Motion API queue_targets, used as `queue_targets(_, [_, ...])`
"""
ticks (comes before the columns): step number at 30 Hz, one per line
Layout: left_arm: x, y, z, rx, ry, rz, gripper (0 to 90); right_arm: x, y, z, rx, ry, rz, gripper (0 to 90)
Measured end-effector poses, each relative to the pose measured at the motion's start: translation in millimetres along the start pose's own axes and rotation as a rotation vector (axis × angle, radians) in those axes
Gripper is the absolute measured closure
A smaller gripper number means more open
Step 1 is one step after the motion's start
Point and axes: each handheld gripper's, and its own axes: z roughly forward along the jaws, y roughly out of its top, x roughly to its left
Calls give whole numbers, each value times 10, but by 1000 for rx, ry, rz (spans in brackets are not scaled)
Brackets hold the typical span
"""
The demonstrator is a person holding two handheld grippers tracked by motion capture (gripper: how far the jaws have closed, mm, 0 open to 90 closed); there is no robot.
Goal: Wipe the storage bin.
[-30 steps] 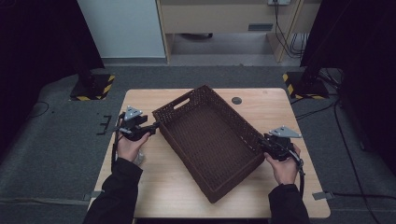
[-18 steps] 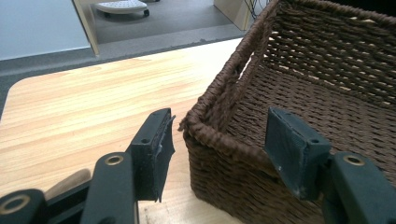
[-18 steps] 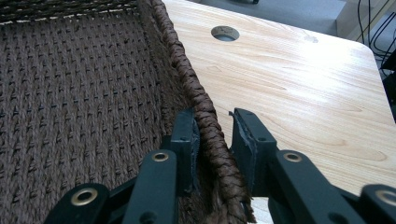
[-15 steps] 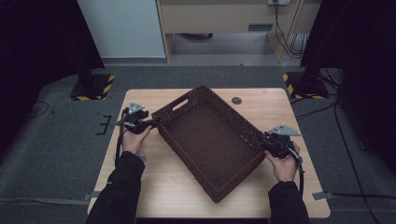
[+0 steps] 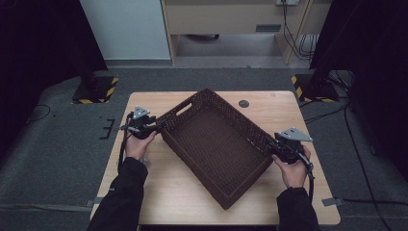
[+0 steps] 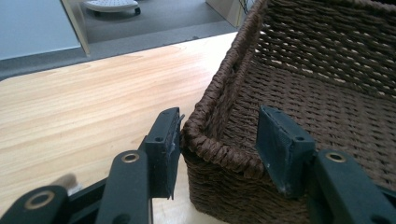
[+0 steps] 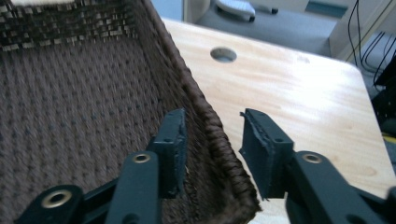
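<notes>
A dark brown woven basket (image 5: 211, 137) lies empty and diagonal on the wooden table (image 5: 284, 108). My left gripper (image 5: 161, 126) is at its left corner. In the left gripper view its jaws (image 6: 219, 140) straddle the corner rim (image 6: 219, 149) and have just been closing; one pad is against the outside, the other stands off inside, so it is open. My right gripper (image 5: 270, 144) is at the right rim. Its jaws (image 7: 210, 144) have just been opening, with the basket wall (image 7: 205, 116) loose between them.
A round cable hole (image 5: 244, 103) sits in the table behind the basket. Bare wood lies left of the basket (image 6: 93, 93) and right of it (image 7: 299, 93). Grey floor and dark stands surround the table.
My left hand has moved away from me and in toward the basket's left corner, so its jaws now straddle the rim. The basket and the right hand have kept their places.
</notes>
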Motion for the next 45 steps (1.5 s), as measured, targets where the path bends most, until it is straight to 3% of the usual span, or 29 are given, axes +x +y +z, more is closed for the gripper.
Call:
queue_targets(4, [-64, -78, -113, -13, 18, -23, 495, 22, 59, -77, -37, 9, -3, 572])
queue_targets(9, [-167, -121, -226, -4, 50, -1, 495, 24, 54, -130, -40, 8, 2, 562])
queue_targets(12, [-123, -104, -236, 7, 34, -10, 514, 1, 31, -158, -38, 4, 24, 557])
queue_targets(17, [-24, -92, -68, 16, 25, -21, 518, -20, 1, -167, -29, 1, 36, 550])
queue_targets(20, [-31, -89, -32, 19, 8, -40, 584, -25, -12, -157, -19, 3, 38, 539])
queue_targets(23, [-89, -91, -84, 38, 23, 0, 617, -25, -20, -157, -16, 7, 40, 526])
queue_targets(25, [-102, -121, -133, 36, 13, 4, 617, -22, -15, -169, -23, 13, 41, 516])
queue_targets(29, [-146, -215, -253, 13, -2, -20, 615, 4, 0, -182, -31, 14, 47, 505])
queue_targets(33, [-202, -245, -332, 26, -2, -16, 610, 33, -6, -154, -25, 24, 57, 491])
queue_targets(37, [-188, -255, -341, 17, -1, -23, 577, 33, -60, -81, 11, 15, 45, 492])
queue_targets(40, [-160, -230, -353, 16, 17, -5, 558, 25, -80, -76, 15, 14, 46, 515])
queue_targets(45, [-133, -203, -338, 6, -12, 0, 550, -4, -78, -35, 0, -1, 47, 575])
